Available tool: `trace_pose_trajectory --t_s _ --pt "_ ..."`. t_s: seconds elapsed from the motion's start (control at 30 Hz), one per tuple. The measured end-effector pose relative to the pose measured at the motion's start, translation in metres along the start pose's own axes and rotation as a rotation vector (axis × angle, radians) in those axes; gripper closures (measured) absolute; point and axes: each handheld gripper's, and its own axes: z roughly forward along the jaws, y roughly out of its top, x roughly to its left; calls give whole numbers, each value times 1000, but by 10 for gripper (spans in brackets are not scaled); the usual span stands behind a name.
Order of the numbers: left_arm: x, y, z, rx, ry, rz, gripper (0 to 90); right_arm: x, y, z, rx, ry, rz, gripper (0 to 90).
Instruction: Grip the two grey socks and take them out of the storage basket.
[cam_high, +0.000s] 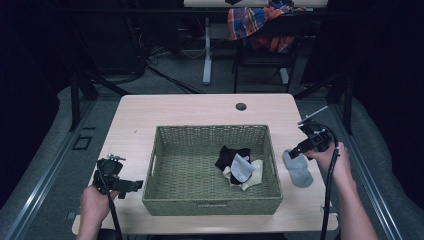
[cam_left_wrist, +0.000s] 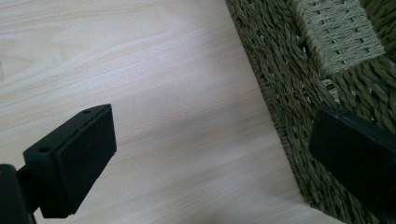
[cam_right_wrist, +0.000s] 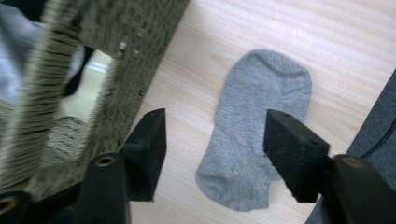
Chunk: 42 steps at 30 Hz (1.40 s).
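Socks are being gathered into the basket (cam_high: 212, 205), by the look of it, and the step in hand is the reach for the grey sock (cam_high: 298, 169) lying flat on the table (cam_high: 190, 107) just outside the basket's 3 o'clock wall. In the high view the right gripper (cam_high: 295, 151) hovers at the sock's 11 o'clock end, while the left gripper (cam_high: 136, 186) rests at the basket's 8 o'clock corner. A pile of socks (cam_high: 239, 166) already lies inside.

Left gripper view: jaws spread wide and empty over bare table, the woven basket (cam_left_wrist: 289, 84) wall at 2 o'clock.

Right gripper view: right gripper (cam_right_wrist: 215, 149) has its jaws spread, straddling the grey sock (cam_right_wrist: 257, 130) from above, apparently not yet touching; the basket (cam_right_wrist: 116, 56) rim sits at 10 o'clock.

Next, I judge, the jaws must drop onto the cloth, pinch a fold, then lift over the rim.
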Motion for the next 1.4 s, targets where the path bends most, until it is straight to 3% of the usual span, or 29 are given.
trace_pose_trajectory --t_s 0.03,0.23,0.33,0.4,0.53,0.63,0.77,1.0,1.4 --pt "0 0 0 0 0 0 12 0 1 -4 9 7 -20 355" --pt "0 0 0 -1 -1 -2 12 13 0 -28 -80 36 -46 211" --pt "0 0 0 -2 -2 -1 12 21 1 -38 -94 36 -81 146" --pt "0 0 0 -2 -2 -2 12 31 2 -44 -129 43 -112 130" --pt "0 0 0 1 -2 -1 12 56 6 -54 -142 48 -192 79" --pt "0 0 0 -2 -2 -4 12 67 7 -56 -149 51 -211 61" --pt "0 0 0 0 -1 -1 12 84 11 -54 -157 69 -261 15" --pt "0 0 0 -3 0 -5 11 107 17 -43 -125 81 -340 0" --pt "0 0 0 -2 -1 -5 11 124 26 -19 -84 121 -370 0"
